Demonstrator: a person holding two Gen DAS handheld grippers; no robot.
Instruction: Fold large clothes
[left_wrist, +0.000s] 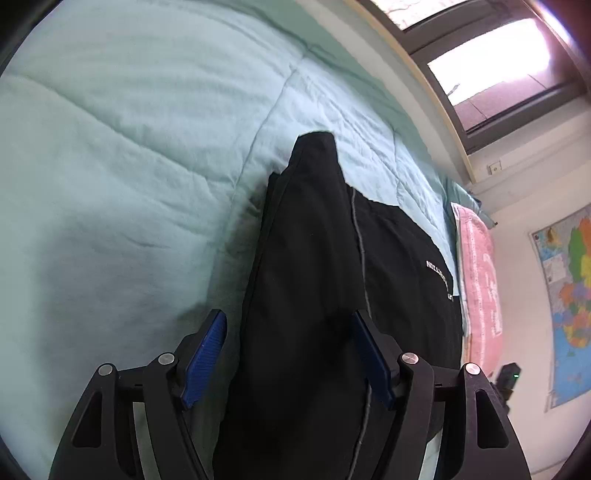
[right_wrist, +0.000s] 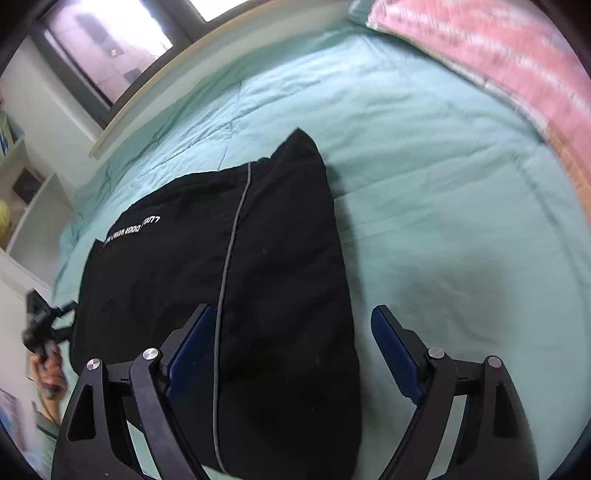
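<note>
A black garment (left_wrist: 314, 295) with a grey seam line and small white lettering lies folded on a mint green quilt (left_wrist: 129, 166). It also shows in the right wrist view (right_wrist: 240, 277). My left gripper (left_wrist: 288, 321) is open, its blue pads (left_wrist: 207, 358) apart on either side of a raised fold of the black cloth. My right gripper (right_wrist: 291, 317) is open above the garment's near right edge, with one pad (right_wrist: 192, 350) over the cloth and the other over the quilt (right_wrist: 443, 184).
A pink patterned blanket (left_wrist: 480, 288) lies along the bed's edge, also in the right wrist view (right_wrist: 498, 62). A window (left_wrist: 498, 62) runs beside the bed. A map (left_wrist: 569, 295) hangs on the wall. White shelves (right_wrist: 22, 192) stand at the left.
</note>
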